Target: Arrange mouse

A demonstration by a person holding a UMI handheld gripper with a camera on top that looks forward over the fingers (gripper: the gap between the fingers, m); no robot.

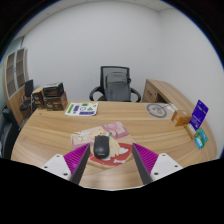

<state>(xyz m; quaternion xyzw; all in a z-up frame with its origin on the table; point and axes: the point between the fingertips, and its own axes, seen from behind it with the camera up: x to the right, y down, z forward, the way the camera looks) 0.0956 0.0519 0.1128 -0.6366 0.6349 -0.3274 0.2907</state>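
A black computer mouse lies on a mouse mat with a red and cream print, on the wooden table. My gripper is open, its pink-padded fingers spread wide just in front of the mat. The mouse sits just ahead of the fingers, nearer the left one, with clear gaps to both. Nothing is held.
A pink-patterned item and a small red object lie beyond the mat. A book lies farther back, boxes at the far left, a tape roll and boxes at right. An office chair stands behind the table.
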